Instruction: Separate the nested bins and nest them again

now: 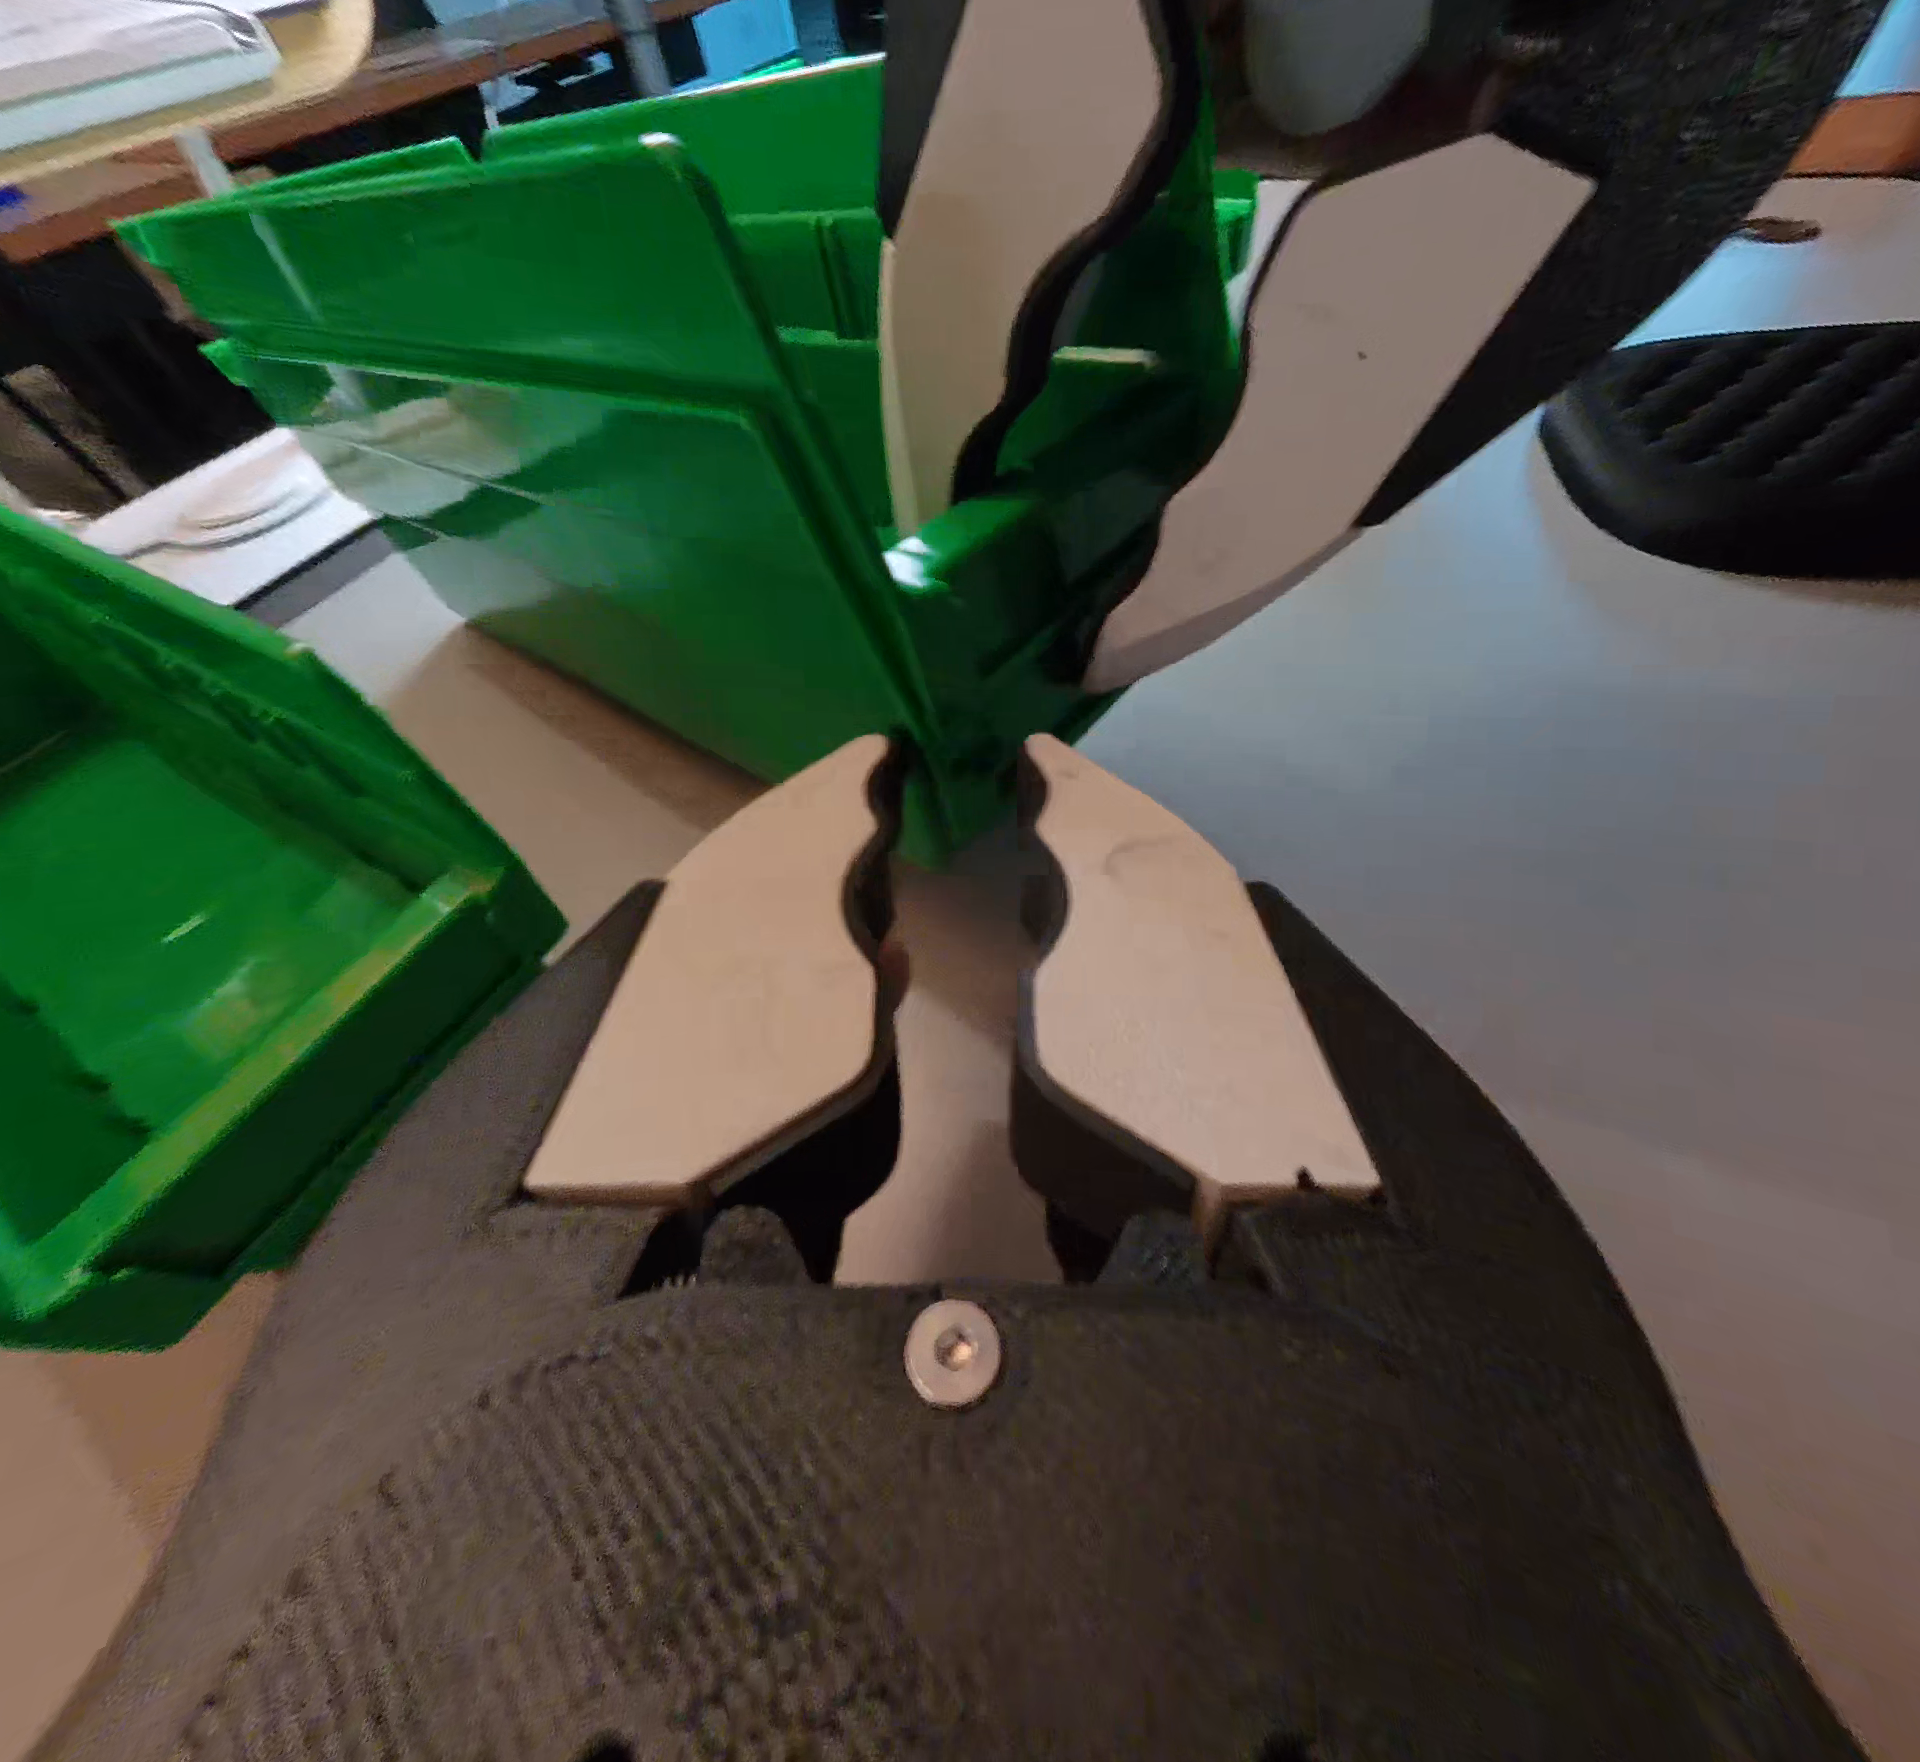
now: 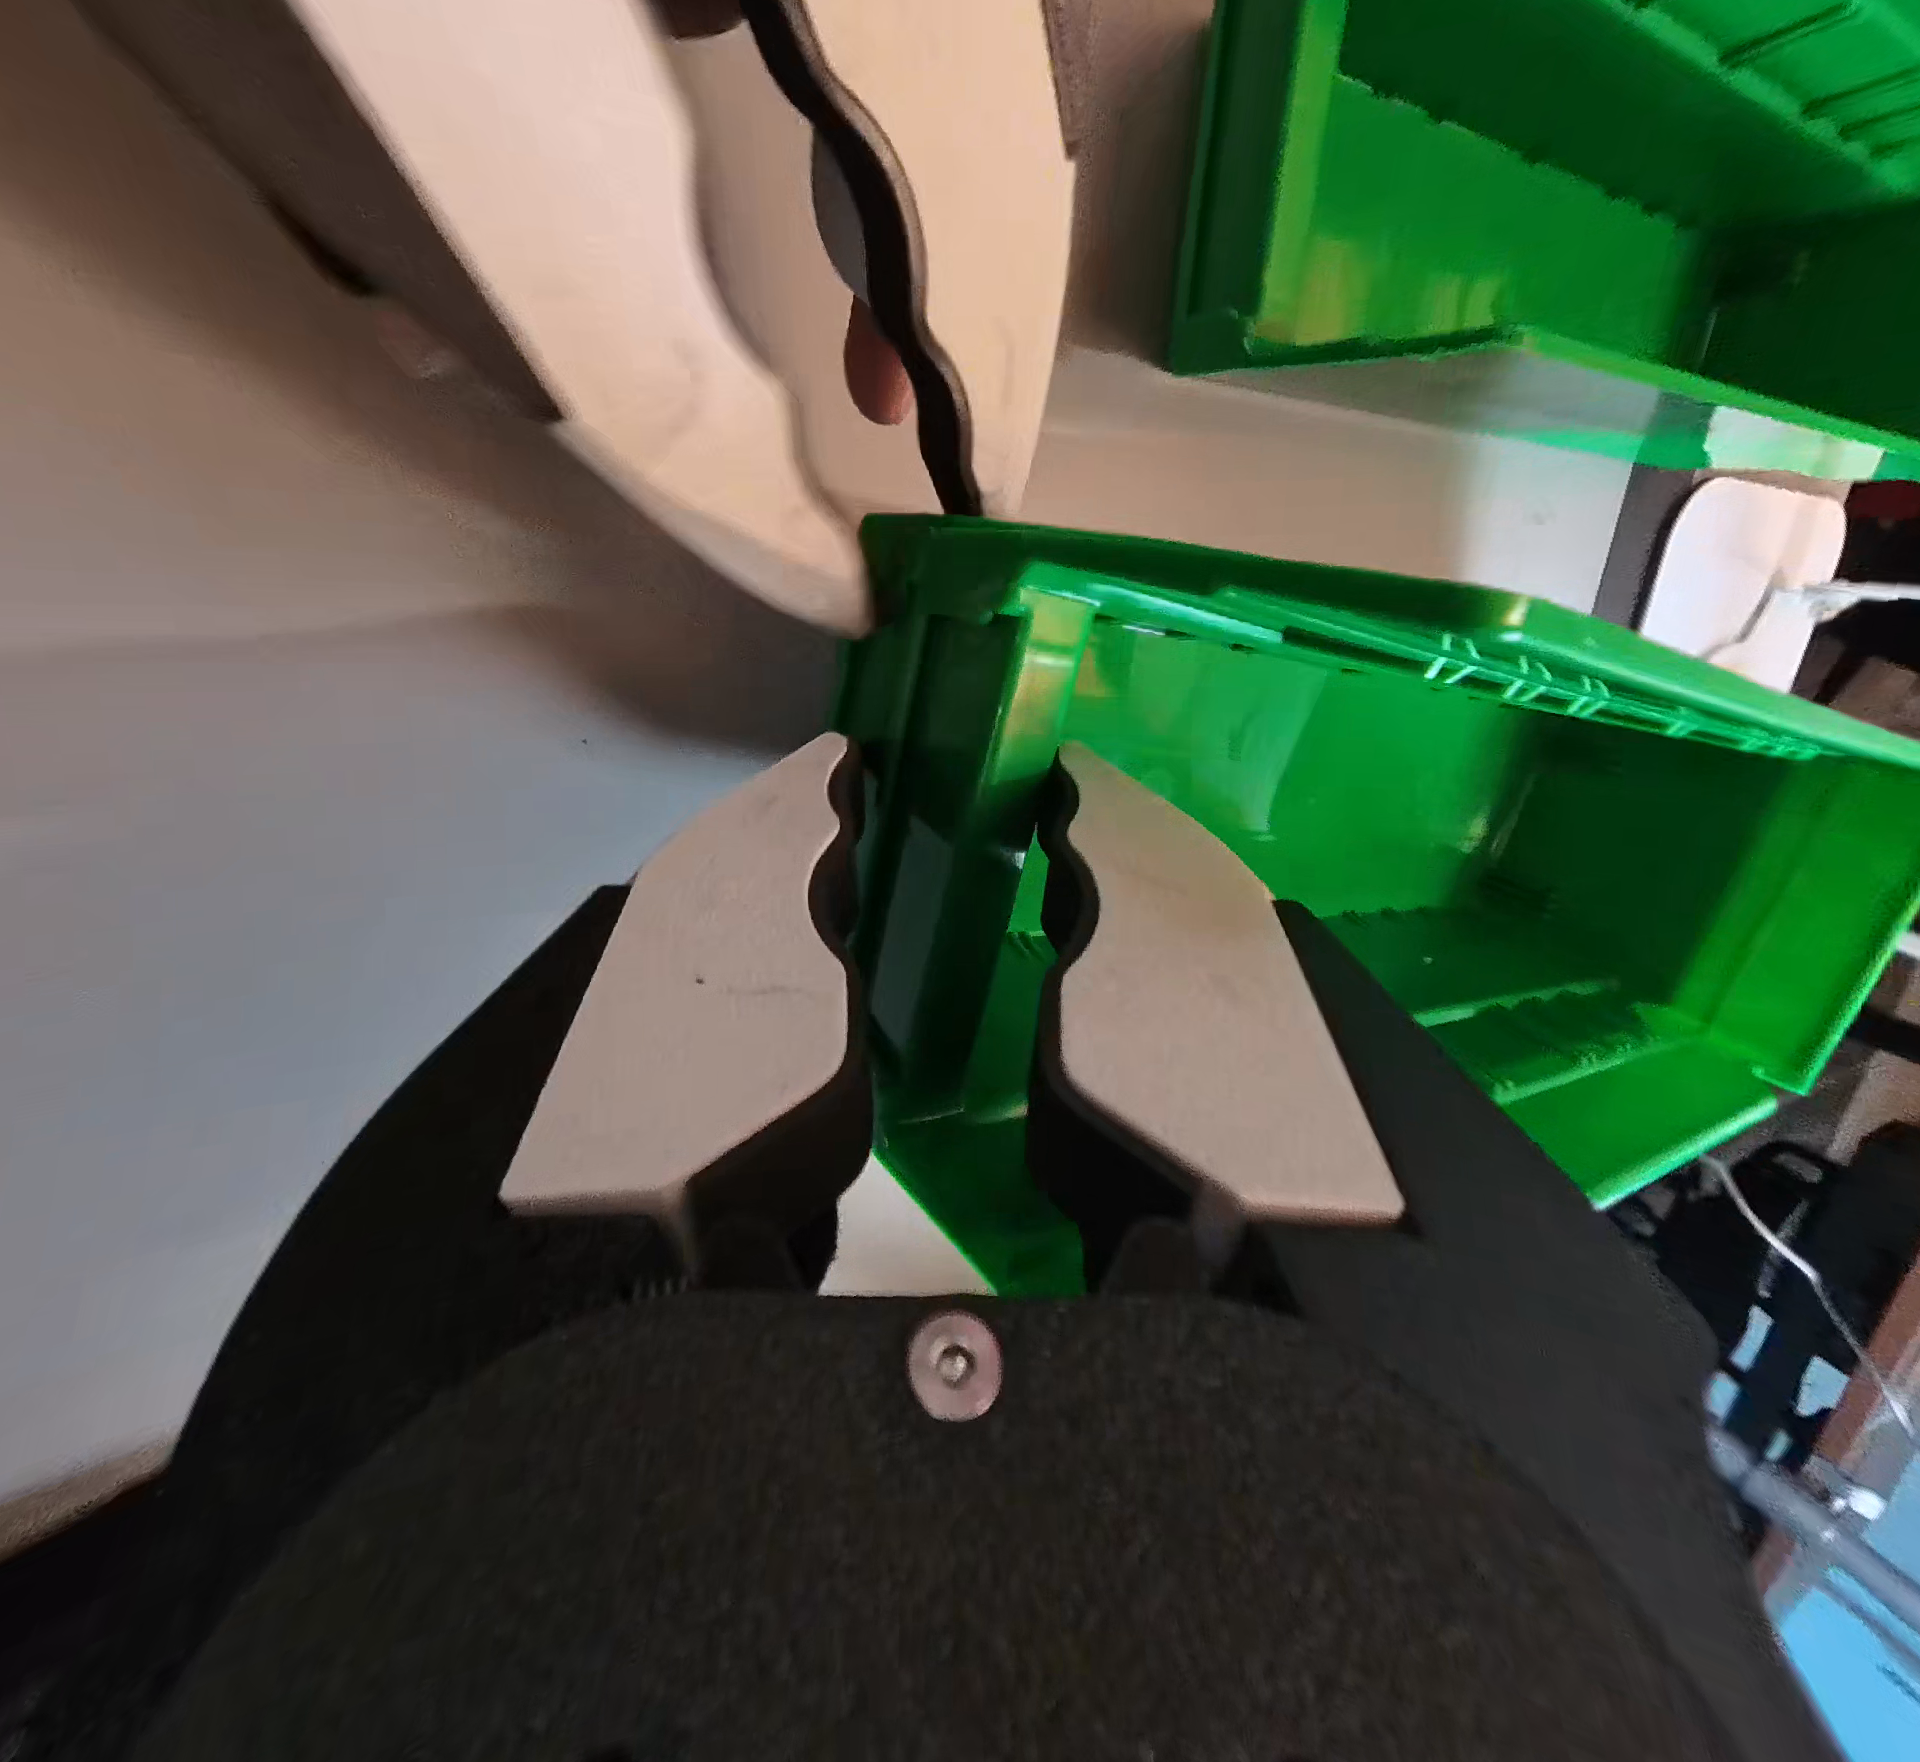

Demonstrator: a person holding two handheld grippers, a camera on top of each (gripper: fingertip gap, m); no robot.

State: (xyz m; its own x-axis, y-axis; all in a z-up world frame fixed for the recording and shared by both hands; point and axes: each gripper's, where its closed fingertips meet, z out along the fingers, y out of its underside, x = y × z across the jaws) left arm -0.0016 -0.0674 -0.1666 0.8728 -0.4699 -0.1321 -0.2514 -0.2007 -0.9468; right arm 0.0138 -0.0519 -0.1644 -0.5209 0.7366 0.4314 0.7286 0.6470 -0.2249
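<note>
The left gripper pinches a corner of the green bins standing mid-desk, the right gripper grips their rim, one bin sits apart, so next pull gently apart.

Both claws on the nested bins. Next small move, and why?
Probably lift the right claw slowly while the left claw holds the stack down. Right is clamped on the front wall of the green bins, left grips the lower corner, and a third bin already sits apart.
</note>
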